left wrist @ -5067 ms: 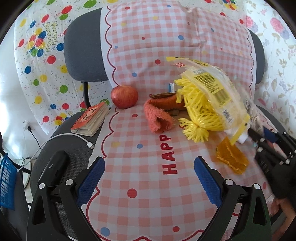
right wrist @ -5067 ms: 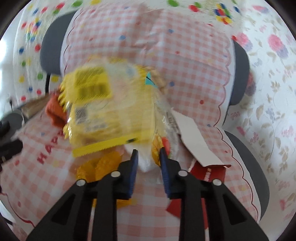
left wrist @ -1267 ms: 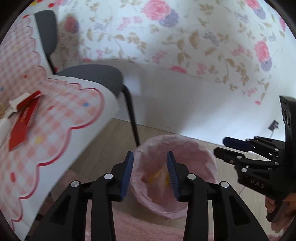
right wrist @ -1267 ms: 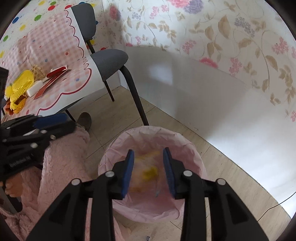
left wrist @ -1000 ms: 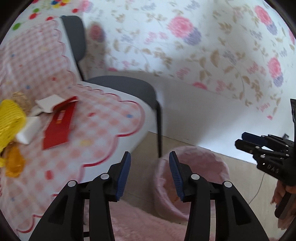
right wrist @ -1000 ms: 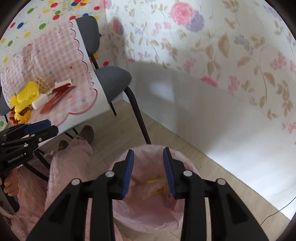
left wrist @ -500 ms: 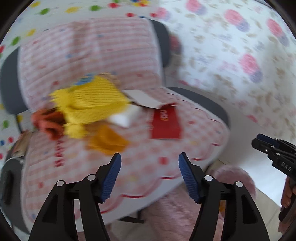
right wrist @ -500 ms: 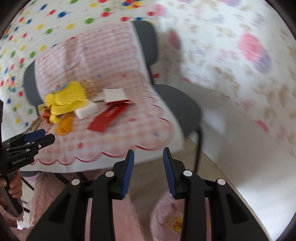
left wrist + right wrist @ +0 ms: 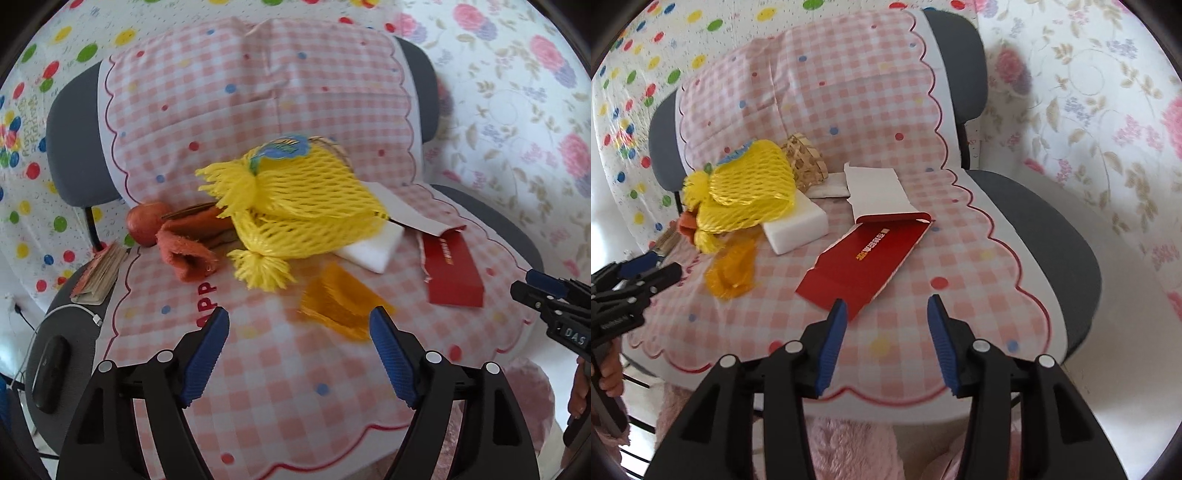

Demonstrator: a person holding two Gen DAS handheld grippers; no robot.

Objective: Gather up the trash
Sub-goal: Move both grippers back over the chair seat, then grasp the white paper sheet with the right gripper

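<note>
1. Two grippers, both held out over the chair seat with its pink checked cloth [image 9: 280,376], and neither of ours has hold of anything.
2. Far left on the bare grey seat we've got a black remote-looking thing [image 9: 50,373], a white cable [image 9: 74,308] and a small worn book [image 9: 99,275].
3. Next come a red apple [image 9: 144,221] and an orange fuzzy cloth [image 9: 188,247], touching each other.
4. Our left gripper [image 9: 299,354] has its jaws spread wide, hovering just in front of the crumpled orange wrapper [image 9: 340,299].
5. Middle of the cloth: the yellow foam fruit net [image 9: 295,206], lying partly over a white foam block [image 9: 373,247]. A little wicker basket [image 9: 805,162] sits behind it.
6. Right of that, a flattened red carton [image 9: 871,258] lies with its torn white flap [image 9: 875,192] pointing toward the backrest.
7. Our right gripper [image 9: 886,343] is open about halfway, and its left finger is just in front of the carton's near corner.
</note>
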